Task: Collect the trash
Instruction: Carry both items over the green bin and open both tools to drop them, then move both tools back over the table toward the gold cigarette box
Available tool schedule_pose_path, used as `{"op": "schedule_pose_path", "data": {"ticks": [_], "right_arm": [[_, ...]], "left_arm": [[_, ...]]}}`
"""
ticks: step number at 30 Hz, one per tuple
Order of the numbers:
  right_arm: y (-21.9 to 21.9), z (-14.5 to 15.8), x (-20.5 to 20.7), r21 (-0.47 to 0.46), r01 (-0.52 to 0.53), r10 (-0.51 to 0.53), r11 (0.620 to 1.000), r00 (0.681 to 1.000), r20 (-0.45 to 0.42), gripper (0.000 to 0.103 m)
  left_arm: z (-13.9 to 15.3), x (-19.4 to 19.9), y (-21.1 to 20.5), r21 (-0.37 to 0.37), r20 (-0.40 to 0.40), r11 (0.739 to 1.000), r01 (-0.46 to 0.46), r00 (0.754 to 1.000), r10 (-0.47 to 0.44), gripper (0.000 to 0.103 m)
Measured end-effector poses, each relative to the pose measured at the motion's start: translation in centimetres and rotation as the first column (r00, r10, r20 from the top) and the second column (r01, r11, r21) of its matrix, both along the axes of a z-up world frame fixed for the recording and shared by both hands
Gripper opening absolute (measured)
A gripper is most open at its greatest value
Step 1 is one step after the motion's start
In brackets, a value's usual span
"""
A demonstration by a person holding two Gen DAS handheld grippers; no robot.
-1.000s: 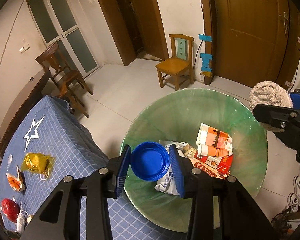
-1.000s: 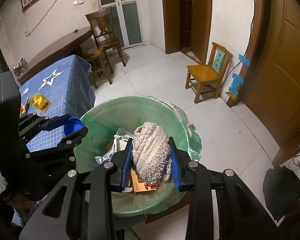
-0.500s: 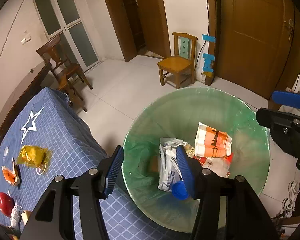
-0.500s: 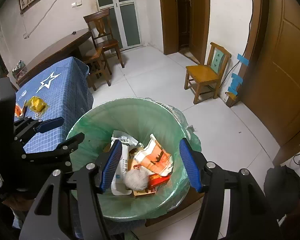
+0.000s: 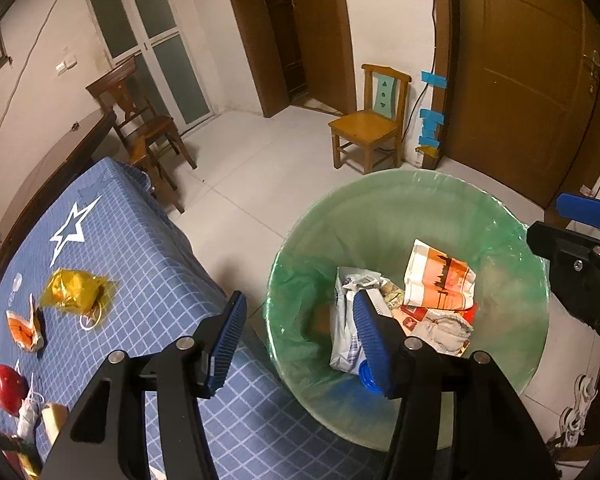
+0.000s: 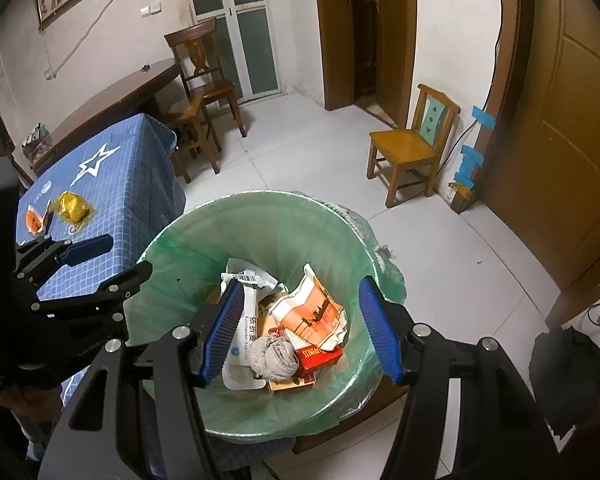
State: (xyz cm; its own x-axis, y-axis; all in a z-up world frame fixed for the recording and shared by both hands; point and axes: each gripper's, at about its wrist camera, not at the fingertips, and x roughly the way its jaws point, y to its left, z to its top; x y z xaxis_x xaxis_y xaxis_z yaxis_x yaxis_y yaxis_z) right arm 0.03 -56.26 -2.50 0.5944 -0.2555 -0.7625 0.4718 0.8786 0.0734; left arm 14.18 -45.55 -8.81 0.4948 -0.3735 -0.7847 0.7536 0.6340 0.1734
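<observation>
A bin lined with a green bag [image 5: 380,216] [image 6: 260,216] stands beside the blue checked table [image 5: 140,248]. In it lie an orange-white wrapper [image 5: 440,276] [image 6: 312,312], a grey woolly cloth [image 6: 272,356] [image 5: 444,328], a white packet [image 5: 344,336] and a blue plate [image 5: 370,376], partly hidden by my left finger. My left gripper [image 5: 300,344] is open and empty over the bin's near rim. My right gripper [image 6: 300,328] is open and empty above the bin. On the table lie a yellow wrapper [image 5: 76,292], an orange wrapper [image 5: 22,326] and a red object [image 5: 6,386].
A small wooden chair [image 5: 372,120] stands by the brown door [image 5: 520,80]. A dark chair [image 5: 140,120] and a wooden table [image 6: 112,100] stand behind the blue table. White tiled floor [image 5: 260,160] lies between them.
Both grippers opened. The blue plate dropped from my left gripper and the grey cloth from my right gripper; both now lie in the bin.
</observation>
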Motion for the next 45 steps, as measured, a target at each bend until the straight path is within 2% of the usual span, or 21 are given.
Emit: {"op": "schedule_pose_path", "data": {"ticks": [10, 15, 22, 29, 35, 41, 45], "right_arm": [[2.6, 1.2, -0.1, -0.023, -0.008, 0.011, 1.000, 0.991, 0.136, 0.057], [4.6, 1.1, 0.6, -0.047, -0.020, 0.028, 0.999, 0.985, 0.170, 0.057], [7.2, 0.6, 2.5, -0.004, -0.074, 0.073, 0.997, 0.976, 0.204, 0.057], [12.5, 0.6, 5.9, 0.001, -0.205, 0.201, 0.979, 0.957, 0.211, 0.057], [18.6, 1.4, 9.3, -0.029, -0.349, 0.347, 0.937, 0.914, 0.209, 0.057], [25.3, 2.1, 13.3, -0.069, -0.518, 0.522, 0.852, 0.834, 0.181, 0.057], [28.7, 2.1, 16.2, -0.098, -0.612, 0.620, 0.784, 0.774, 0.127, 0.057]], "left_arm": [[1.7, 0.1, 3.5, -0.045, 0.024, 0.996, -0.071, 0.997, 0.072, 0.062], [3.0, 0.8, 7.0, -0.074, 0.039, 0.987, -0.145, 0.988, 0.149, 0.063], [4.6, 1.6, 14.3, -0.125, 0.029, 0.955, -0.269, 0.961, 0.274, 0.065], [6.4, 1.8, 23.0, -0.186, 0.014, 0.901, -0.393, 0.916, 0.402, 0.067], [7.7, 1.7, 30.9, -0.236, -0.023, 0.839, -0.491, 0.865, 0.500, 0.067], [8.8, 0.8, 39.0, -0.277, -0.041, 0.783, -0.557, 0.821, 0.570, 0.068], [8.1, 1.2, 45.9, -0.280, -0.095, 0.726, -0.628, 0.771, 0.630, 0.070]]}}
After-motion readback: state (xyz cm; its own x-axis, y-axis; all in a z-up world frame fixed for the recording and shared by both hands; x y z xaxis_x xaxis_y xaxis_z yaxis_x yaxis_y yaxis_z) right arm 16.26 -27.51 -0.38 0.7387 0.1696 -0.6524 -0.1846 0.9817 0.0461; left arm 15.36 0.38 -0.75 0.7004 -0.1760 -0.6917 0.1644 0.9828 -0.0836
